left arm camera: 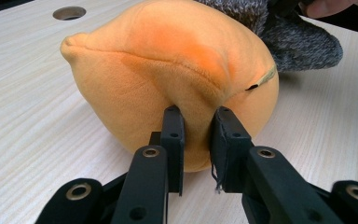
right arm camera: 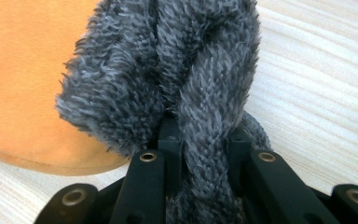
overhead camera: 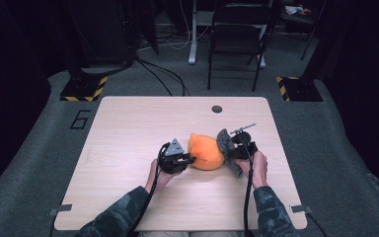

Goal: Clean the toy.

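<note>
the step looks like pulling the grey fuzzy sock point(right arm camera: 186, 79) over the orange plush toy point(left arm camera: 168, 84), which lies near the middle of the table point(overhead camera: 128, 123), a little toward its right edge; to do it well, i would keep the toy pinned and draw the sock's opening evenly around the toy's rounded end. the left gripper point(left arm camera: 196, 140) has its jaws nearly together, pinching a fold of the toy's fabric. the right gripper point(right arm camera: 203, 154) is clamped tight on a bunched fold of the sock, which touches the toy.
</note>
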Action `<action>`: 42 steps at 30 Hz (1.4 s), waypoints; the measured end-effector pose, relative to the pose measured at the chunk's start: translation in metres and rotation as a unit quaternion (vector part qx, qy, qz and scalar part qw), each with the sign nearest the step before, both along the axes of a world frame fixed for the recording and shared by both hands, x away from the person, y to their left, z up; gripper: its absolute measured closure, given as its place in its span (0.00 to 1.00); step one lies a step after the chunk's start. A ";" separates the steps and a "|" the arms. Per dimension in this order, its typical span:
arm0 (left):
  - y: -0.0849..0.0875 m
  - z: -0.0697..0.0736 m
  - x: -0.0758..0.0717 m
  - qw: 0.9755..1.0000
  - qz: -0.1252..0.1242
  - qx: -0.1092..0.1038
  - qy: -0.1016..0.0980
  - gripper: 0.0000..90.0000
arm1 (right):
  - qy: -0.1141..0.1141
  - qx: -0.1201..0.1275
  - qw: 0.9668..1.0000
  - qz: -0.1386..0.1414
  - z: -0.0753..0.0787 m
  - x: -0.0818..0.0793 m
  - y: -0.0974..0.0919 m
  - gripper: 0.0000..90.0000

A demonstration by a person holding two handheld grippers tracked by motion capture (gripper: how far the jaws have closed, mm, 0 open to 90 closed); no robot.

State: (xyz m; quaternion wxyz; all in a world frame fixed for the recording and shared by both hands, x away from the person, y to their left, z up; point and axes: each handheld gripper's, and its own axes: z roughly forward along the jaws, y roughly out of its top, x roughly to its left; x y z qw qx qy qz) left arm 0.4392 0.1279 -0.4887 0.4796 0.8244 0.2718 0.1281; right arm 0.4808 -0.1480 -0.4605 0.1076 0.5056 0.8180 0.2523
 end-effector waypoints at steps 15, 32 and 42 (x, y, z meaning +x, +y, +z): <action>0.005 -0.001 0.002 1.000 0.006 -0.006 0.006 0.84 | -0.024 -0.043 0.999 -0.010 0.003 0.000 -0.001 0.83; 0.002 -0.004 -0.006 0.999 -0.005 0.043 -0.032 0.56 | -0.061 0.011 0.997 0.054 0.031 -0.013 0.038 0.83; -0.008 -0.015 -0.009 0.997 0.015 0.046 -0.056 0.67 | -0.059 0.020 0.997 0.050 0.029 -0.011 0.036 0.82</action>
